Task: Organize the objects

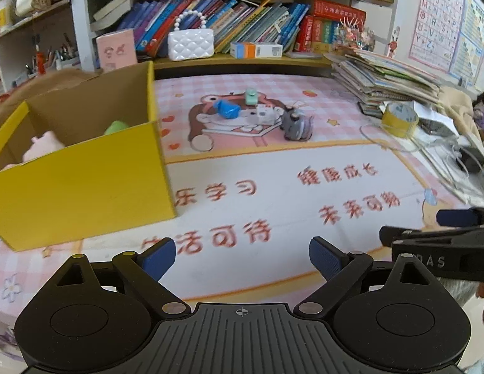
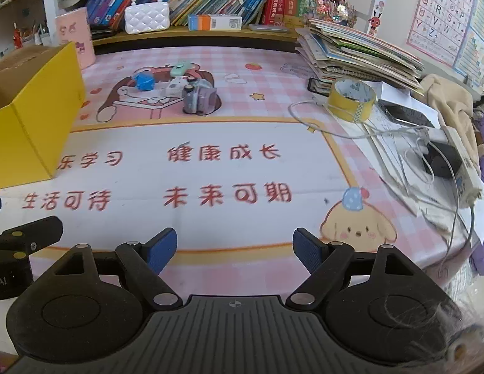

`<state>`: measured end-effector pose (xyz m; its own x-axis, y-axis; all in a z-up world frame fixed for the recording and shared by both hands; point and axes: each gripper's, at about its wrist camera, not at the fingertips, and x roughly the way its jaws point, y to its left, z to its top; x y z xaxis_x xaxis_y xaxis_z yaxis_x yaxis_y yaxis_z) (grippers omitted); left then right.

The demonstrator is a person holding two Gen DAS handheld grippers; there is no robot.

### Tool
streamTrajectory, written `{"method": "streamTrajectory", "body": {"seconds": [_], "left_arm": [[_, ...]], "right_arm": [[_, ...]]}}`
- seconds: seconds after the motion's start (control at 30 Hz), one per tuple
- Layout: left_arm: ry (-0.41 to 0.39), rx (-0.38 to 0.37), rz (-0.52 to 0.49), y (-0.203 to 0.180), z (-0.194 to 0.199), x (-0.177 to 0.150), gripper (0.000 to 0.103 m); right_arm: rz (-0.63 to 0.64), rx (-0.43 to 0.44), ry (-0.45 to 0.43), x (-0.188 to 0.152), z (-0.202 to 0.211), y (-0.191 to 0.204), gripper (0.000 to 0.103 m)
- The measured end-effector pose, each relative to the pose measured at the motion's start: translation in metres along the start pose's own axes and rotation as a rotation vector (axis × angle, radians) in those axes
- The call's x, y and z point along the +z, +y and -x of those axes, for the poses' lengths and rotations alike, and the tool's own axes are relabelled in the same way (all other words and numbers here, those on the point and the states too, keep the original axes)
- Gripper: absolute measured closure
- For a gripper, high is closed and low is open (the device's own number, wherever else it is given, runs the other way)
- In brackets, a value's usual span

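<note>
Both the left tongs [image 1: 242, 257] and right tongs [image 2: 235, 247] hang spread and empty over the near tabletop [image 2: 210, 174]. A yellow box [image 1: 83, 184] stands at left, holding a pink toy [image 1: 44, 148]. A cluster of small toys [image 2: 179, 85] sits far center; tape roll [image 2: 351, 99] lies right.

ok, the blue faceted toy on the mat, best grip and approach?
Take the blue faceted toy across its left and right faces, coming down from above and the near side. It sits alone at the cluster's left end, clear of the white toy, so there is finger room on both sides. The right tool is open and looks the better placed.
</note>
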<state>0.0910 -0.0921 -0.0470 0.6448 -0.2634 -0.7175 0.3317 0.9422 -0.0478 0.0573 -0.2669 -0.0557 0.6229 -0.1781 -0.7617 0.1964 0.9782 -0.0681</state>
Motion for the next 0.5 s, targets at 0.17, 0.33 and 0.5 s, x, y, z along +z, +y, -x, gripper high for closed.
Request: {"method": "streamTrajectory", "body": {"seconds": [0.17, 0.33, 0.5], "left_arm": [[-0.018, -0.009, 0.074, -0.011, -0.015, 0.017, 0.008], [-0.059, 0.006, 0.104, -0.024, -0.028, 0.037, 0.008], [-0.082, 0.059, 0.138, -0.029, -0.041, 0.061, 0.008]], "right_arm": [[0.012, 0.020, -0.006, 0.016, -0.016, -0.016, 0.023], [0.023, 0.051, -0.025, 0.037, -0.034, -0.030, 0.023], [0.057, 0.100, -0.069, 0.060, -0.049, -0.037, 0.024]]}}
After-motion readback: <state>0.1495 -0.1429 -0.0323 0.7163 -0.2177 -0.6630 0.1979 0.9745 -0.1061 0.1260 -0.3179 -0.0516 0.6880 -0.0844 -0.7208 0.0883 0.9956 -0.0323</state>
